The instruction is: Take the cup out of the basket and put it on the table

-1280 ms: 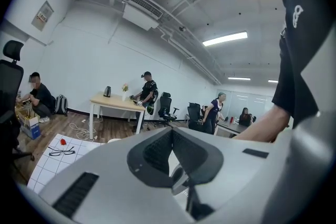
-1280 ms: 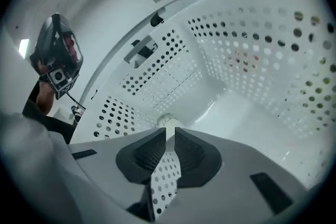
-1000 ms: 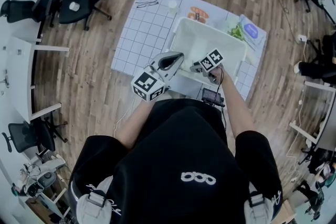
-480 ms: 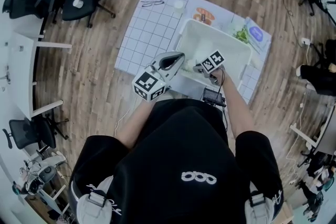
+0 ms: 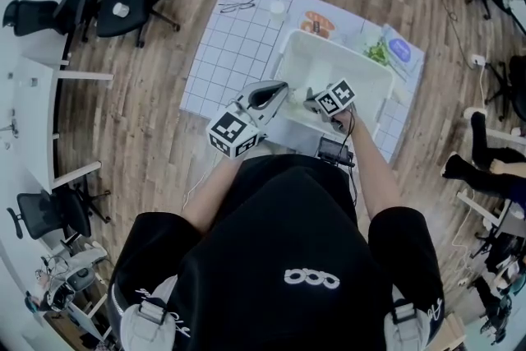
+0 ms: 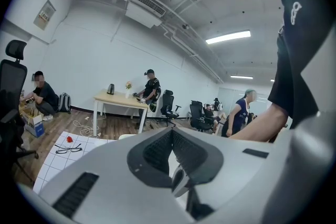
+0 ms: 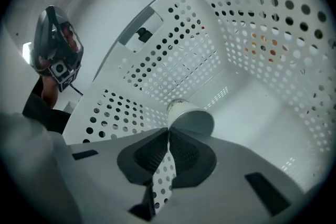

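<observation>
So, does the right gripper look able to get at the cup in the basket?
Probably yes: the right gripper is inside the open-topped basket, nothing blocks it, and its jaws have just closed on the rim of the tipped cup.

White perforated basket [image 7: 173,65], white cup [image 7: 191,118], grid-lined mat [image 5: 226,45].

A white basket [image 5: 353,71] sits right of centre on the desk [image 5: 222,62], which is covered by a gridded sheet. The right tool [image 5: 312,99] reaches over the basket's near wall. The left tool [image 5: 276,93] hangs at its near left corner. Spectacles [image 5: 233,6] lie at the sheet's upper left.
</observation>
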The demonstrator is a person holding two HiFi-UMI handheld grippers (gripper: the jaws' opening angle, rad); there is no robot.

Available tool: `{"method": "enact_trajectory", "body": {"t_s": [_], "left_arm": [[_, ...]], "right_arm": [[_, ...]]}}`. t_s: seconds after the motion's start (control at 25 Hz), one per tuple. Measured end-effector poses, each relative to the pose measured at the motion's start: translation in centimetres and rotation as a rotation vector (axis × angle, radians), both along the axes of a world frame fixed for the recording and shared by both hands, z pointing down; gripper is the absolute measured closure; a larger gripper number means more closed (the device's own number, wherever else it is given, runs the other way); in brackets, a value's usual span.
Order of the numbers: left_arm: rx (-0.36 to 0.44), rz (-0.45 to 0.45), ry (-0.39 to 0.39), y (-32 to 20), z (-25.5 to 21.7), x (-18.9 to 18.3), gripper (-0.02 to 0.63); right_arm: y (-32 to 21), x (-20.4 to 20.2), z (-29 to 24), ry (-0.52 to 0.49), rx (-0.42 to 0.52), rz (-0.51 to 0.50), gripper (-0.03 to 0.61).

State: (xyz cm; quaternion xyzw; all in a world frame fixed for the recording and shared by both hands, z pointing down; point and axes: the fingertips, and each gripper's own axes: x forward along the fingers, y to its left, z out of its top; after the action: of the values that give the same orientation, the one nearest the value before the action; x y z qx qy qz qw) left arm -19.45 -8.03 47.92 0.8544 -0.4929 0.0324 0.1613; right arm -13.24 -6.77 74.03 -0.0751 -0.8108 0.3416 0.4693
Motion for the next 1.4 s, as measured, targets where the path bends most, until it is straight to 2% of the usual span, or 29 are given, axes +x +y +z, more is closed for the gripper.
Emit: {"method": "enact_trajectory", "body": {"t_s": [0.2,0.48,0.76,0.96,1.16,1.4], "left_arm": [[0.006,0.008,0.005,0.0,0.1,0.4,0.606],[0.03,0.043,-0.006,-0.4,-0.8,1.4,0.605],[0.053,0.099,-0.009,-1.4,-1.7,3.3,0.606],[0.074,0.165,-0.013,-2.4,-2.4,6.0,0.606],[0.091,0.237,-0.012,-3.1,-3.1,9.1,0.606],[0.09,0.299,-0.01,-3.1,-3.3,12.1,0.605]], "right_arm": [[-1.3,0.2,-3.7,-0.073,0.096,0.052,0.546],[-3.7,1.9,-12.1,-0.231,0.254,0.212,0.546],[-5.1,5.4,-21.8,-0.391,0.455,0.371,0.548],[-5.1,9.0,-27.4,-0.5,0.583,0.469,0.548],[-4.8,12.0,-29.5,-0.509,0.649,0.529,0.548],[-4.4,14.5,-29.6,-0.488,0.666,0.57,0.548]]}}
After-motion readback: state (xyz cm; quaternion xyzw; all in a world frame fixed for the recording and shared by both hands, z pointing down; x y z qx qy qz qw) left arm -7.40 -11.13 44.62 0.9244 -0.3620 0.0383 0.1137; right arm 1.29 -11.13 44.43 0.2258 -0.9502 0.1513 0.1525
